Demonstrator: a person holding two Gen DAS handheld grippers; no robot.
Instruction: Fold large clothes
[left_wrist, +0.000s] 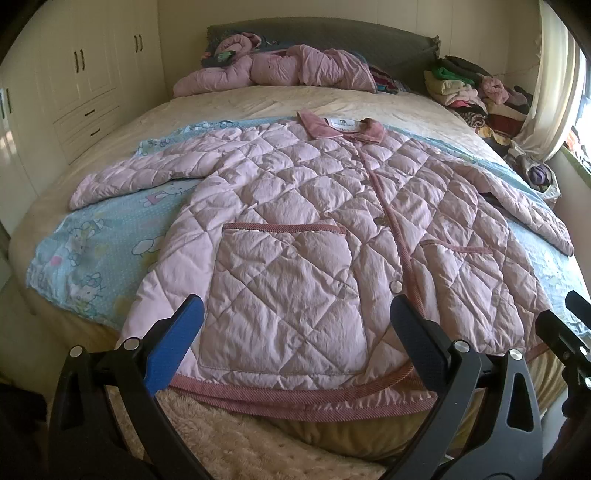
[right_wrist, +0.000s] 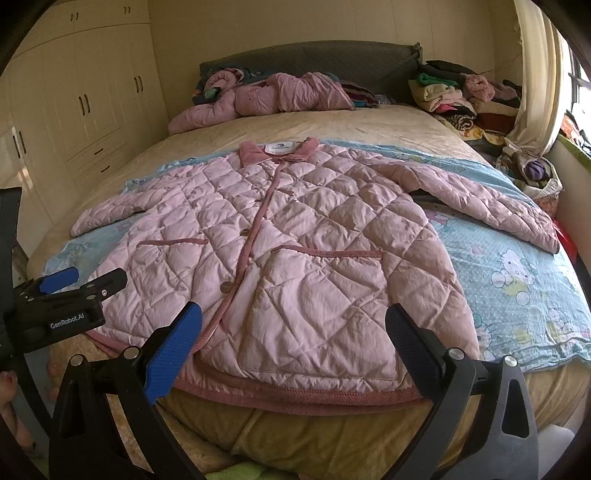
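A large pink quilted coat (left_wrist: 303, 221) (right_wrist: 280, 251) lies flat and face up on the bed, buttoned, both sleeves spread out to the sides, collar toward the headboard. Its hem hangs at the bed's near edge. My left gripper (left_wrist: 295, 339) hovers open just above the hem on the coat's left half, nothing between its blue-padded fingers. My right gripper (right_wrist: 293, 343) hovers open above the hem on the right half, also empty. The left gripper (right_wrist: 74, 284) shows at the left edge of the right wrist view.
A blue cartoon-print sheet (left_wrist: 92, 236) (right_wrist: 517, 280) lies under the coat. A second pink quilted garment (left_wrist: 273, 70) is bunched at the headboard. Piled clothes (left_wrist: 476, 92) fill the far right corner by the curtain. Wardrobes (left_wrist: 88, 74) line the left wall.
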